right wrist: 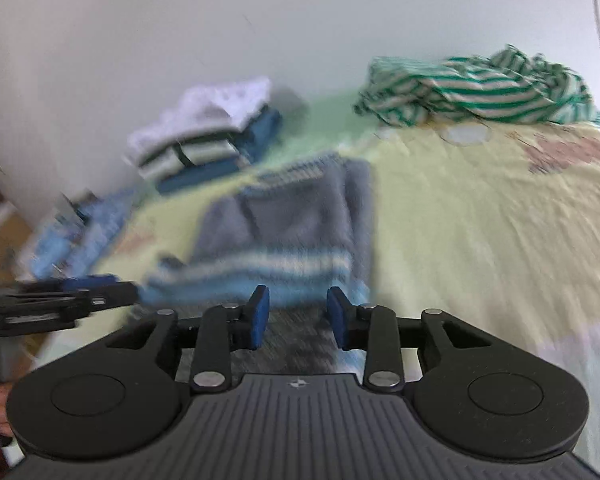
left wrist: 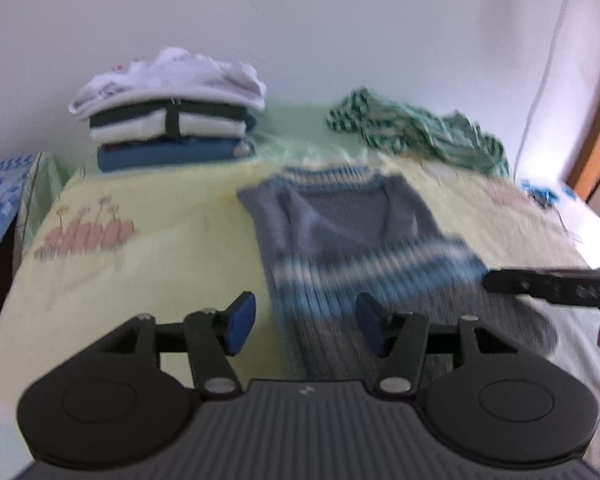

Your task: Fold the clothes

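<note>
A grey knit sweater [left wrist: 352, 232] with blue and white stripes lies partly folded on the bed, blurred in both views. My left gripper [left wrist: 306, 324] hangs open just above its near left edge, nothing between the blue pads. Side-on, my right gripper [left wrist: 496, 280] reaches in from the right over the sweater's right edge. In the right wrist view the sweater [right wrist: 292, 224] lies ahead, and my right gripper [right wrist: 299, 317] stands open above its near hem, pads clear of the knit. My left gripper [right wrist: 120, 290] shows at the left edge.
A stack of folded clothes [left wrist: 172, 128] sits at the back left against the wall. A crumpled green-striped garment [left wrist: 416, 132] lies at the back right. The yellow sheet [left wrist: 140, 272] covers the bed. A blue patterned cloth [left wrist: 0, 200] hangs off the left side.
</note>
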`<move>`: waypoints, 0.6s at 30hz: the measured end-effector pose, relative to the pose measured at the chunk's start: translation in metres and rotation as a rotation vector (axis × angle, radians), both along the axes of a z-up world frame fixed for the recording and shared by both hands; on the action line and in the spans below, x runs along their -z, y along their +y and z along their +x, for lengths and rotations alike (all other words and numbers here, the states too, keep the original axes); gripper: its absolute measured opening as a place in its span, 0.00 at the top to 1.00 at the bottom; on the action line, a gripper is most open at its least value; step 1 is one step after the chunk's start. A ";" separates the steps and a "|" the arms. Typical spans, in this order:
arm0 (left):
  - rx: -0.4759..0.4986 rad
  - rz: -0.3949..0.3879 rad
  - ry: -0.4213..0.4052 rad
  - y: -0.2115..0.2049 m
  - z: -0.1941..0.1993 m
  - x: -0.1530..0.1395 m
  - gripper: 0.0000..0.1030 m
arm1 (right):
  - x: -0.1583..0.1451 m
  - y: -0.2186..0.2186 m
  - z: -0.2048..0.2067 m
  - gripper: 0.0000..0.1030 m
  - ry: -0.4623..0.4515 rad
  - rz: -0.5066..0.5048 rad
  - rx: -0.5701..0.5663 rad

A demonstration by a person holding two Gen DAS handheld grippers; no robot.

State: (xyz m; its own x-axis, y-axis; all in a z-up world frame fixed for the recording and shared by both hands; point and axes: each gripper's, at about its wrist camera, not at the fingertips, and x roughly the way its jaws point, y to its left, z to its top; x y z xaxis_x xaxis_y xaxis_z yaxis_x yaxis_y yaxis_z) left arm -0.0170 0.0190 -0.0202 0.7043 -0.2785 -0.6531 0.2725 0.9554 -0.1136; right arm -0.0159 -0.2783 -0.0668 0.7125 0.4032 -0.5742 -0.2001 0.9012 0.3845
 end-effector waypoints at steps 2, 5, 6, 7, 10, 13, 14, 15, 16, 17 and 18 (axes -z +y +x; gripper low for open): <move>0.012 0.001 0.054 -0.004 -0.007 0.012 0.48 | 0.010 -0.001 -0.006 0.72 0.037 -0.018 0.009; 0.011 -0.039 0.096 -0.005 -0.016 0.024 0.65 | 0.018 -0.008 -0.014 0.74 0.076 0.020 0.013; 0.012 -0.047 0.095 -0.005 -0.017 0.025 0.65 | 0.019 -0.009 -0.016 0.74 0.085 0.038 0.010; 0.014 -0.050 0.095 -0.005 -0.018 0.025 0.65 | 0.019 -0.009 -0.015 0.74 0.082 0.035 0.003; 0.026 -0.020 0.092 -0.006 -0.016 0.023 0.62 | 0.017 -0.006 -0.011 0.73 0.081 0.024 0.006; 0.036 0.027 0.077 -0.008 -0.020 0.019 0.56 | 0.005 -0.005 -0.021 0.70 0.050 0.004 0.008; 0.030 0.041 0.066 -0.008 -0.022 0.017 0.53 | 0.001 -0.005 -0.027 0.70 0.026 0.002 0.007; 0.013 0.045 0.050 -0.006 -0.024 0.013 0.54 | -0.002 -0.005 -0.034 0.70 0.008 0.004 0.005; -0.004 0.049 0.033 -0.004 -0.026 0.009 0.56 | -0.004 -0.004 -0.039 0.70 -0.005 0.001 0.000; -0.025 0.049 0.010 -0.001 -0.029 0.003 0.61 | -0.005 -0.003 -0.043 0.69 -0.018 -0.008 -0.004; -0.054 0.040 -0.032 0.002 -0.032 -0.005 0.64 | -0.006 -0.001 -0.047 0.69 -0.034 -0.021 -0.009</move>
